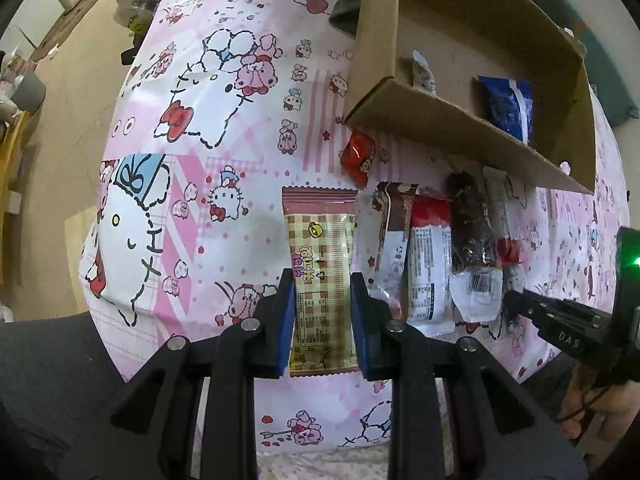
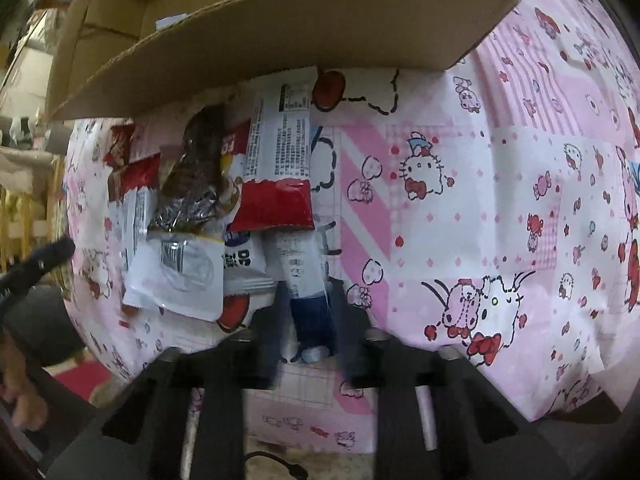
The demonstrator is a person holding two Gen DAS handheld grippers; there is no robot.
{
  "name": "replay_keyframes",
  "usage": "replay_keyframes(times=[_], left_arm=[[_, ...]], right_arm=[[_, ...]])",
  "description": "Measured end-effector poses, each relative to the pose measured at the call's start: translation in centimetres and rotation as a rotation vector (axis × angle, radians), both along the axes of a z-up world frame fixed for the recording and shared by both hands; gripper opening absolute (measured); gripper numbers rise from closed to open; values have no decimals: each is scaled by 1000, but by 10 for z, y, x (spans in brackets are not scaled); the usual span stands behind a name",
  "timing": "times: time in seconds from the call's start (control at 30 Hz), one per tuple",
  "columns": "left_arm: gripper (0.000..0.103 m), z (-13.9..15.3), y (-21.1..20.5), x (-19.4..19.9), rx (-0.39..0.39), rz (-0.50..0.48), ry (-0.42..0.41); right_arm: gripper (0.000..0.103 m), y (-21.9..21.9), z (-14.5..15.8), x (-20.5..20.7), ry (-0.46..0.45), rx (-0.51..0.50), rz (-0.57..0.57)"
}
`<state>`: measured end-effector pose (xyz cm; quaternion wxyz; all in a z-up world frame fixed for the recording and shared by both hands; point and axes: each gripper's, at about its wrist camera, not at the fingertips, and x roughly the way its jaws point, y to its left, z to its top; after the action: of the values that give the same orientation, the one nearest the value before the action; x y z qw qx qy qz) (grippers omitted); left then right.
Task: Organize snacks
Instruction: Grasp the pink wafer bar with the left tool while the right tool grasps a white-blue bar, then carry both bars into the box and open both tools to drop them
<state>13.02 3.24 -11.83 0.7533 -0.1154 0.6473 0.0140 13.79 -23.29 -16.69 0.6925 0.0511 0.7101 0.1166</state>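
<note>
My left gripper point(image 1: 322, 288) is shut on a beige checkered snack bar point(image 1: 322, 264), its blue pads point(image 1: 286, 320) against both long sides. To its right lies a row of packets: a brown-and-white one point(image 1: 390, 248), a red-and-white one point(image 1: 430, 264) and a dark clear-wrapped one point(image 1: 472, 236). A small red packet point(image 1: 359, 155) lies by the cardboard box point(image 1: 440, 116), which holds a blue packet point(image 1: 510, 106). My right gripper point(image 2: 310, 292) is shut on a blue-and-white snack stick point(image 2: 308, 280). The pile point(image 2: 200, 200) lies to its left.
The box point(image 2: 280, 40) stands at the far side of the pink cartoon tablecloth point(image 2: 480, 200). The cloth is bare on the left in the left wrist view point(image 1: 180, 160). The other gripper's body point(image 1: 580, 320) shows at the right edge. Floor and clutter lie beyond the table's left edge.
</note>
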Motion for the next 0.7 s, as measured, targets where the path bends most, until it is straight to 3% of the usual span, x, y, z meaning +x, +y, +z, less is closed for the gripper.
replay_keyframes(times=[0.43,0.7], left_arm=[[22,-3,-3,0,45,-4,-12],[22,16,-1,-2,78,4,-98]], right_arm=[[18,-2,34,-34,-16,219,33],[18,5,73,-23,-159,350,39]])
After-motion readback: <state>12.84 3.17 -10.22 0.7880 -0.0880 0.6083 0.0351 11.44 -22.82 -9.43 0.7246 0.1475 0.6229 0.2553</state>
